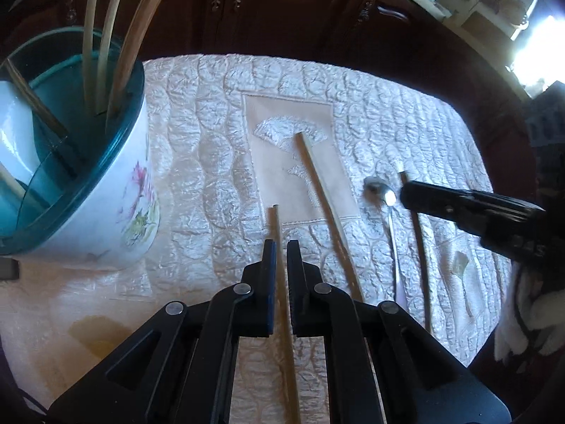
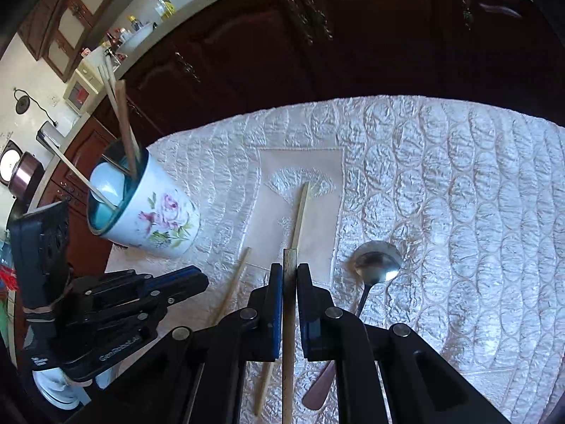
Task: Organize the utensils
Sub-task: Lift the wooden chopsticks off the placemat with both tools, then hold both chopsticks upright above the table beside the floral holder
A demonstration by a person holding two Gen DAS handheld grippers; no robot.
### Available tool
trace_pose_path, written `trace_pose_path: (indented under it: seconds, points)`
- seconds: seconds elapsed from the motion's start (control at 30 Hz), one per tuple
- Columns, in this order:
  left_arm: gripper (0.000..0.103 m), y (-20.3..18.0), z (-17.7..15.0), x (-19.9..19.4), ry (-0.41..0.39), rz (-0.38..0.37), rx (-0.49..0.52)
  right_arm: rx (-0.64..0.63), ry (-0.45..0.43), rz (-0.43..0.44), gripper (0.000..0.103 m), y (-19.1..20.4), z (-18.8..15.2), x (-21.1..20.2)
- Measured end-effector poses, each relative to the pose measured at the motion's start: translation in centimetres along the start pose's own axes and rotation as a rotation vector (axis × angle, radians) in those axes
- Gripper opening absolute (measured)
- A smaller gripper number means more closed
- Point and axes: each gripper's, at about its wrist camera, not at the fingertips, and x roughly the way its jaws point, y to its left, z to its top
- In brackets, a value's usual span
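A quilted, satin-sheened white tablecloth (image 1: 388, 113) with puffy scale-like stitching covers the table, and a smooth flat beige panel (image 1: 282, 120) with an embroidered motif sits in its middle. The left gripper (image 1: 281, 247), black plastic with blue pads and round metal rivets, has its jaws pinched together on a thin, pale wooden chopstick (image 1: 275, 219) that runs straight between them and juts out just past the tips. The right gripper (image 2: 290, 270), of the same build, is clamped on a squarer, flat-ended wooden chopstick (image 2: 290, 259) whose blunt end stands just beyond its pads. Between the two grippers a third slim chopstick (image 1: 317, 173) lies loose across the beige panel, slanting over the cloth. Near it on the right side lies a shiny metal spoon (image 2: 378, 261) with a rounded bowl facing up and a narrow handle, resting on the quilting close beside the right gripper. At the left of the table stands a rounded white ceramic holder (image 2: 159, 219) painted with pink roses and green leaves, rimmed in translucent teal; several long, pale wooden chopsticks (image 1: 106, 35) lean out of it at different angles. Dark, carved wooden cabinet doors (image 2: 282, 35) with ornate metal handles rise behind the table.
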Motion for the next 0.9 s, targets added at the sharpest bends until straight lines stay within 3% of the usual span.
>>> trace_pose_path:
  seconds: [0.13,0.23,0.3,0.33,0.37,0.43,0.9]
  points:
    - [0.018,-0.4,0.1,1.8,0.03,0.013,-0.011,0.008,-0.009,-0.003,0.007,0.2,-0.5,-0.8]
    - [0.02,-0.4,0.6,3.4,0.05,0.02,-0.023,0.001,-0.014,-0.003,0.007,0.2,-0.9,-1.4]
    - [0.02,-0.6,0.8,4.4,0.069,0.033,-0.013,-0.007,-0.022,-0.001,0.007,0.5,-1.0,-1.7]
    - [0.016,-0.7,0.8,4.8,0.076,0.039,-0.004,-0.013,-0.027,0.001,0.007,0.7,-1.0,-2.0]
    - [0.006,-0.8,0.8,4.9,0.065,0.051,0.007,-0.017,-0.03,0.002,0.007,0.8,-1.1,-2.3]
    - [0.004,-0.6,0.6,4.6,0.066,0.031,0.007,-0.021,-0.041,0.005,0.007,1.1,-1.3,-2.9]
    - [0.004,-0.5,-1.0,-8.6,-0.141,-0.101,0.055,-0.06,-0.12,0.013,0.007,3.4,-1.5,-8.4]
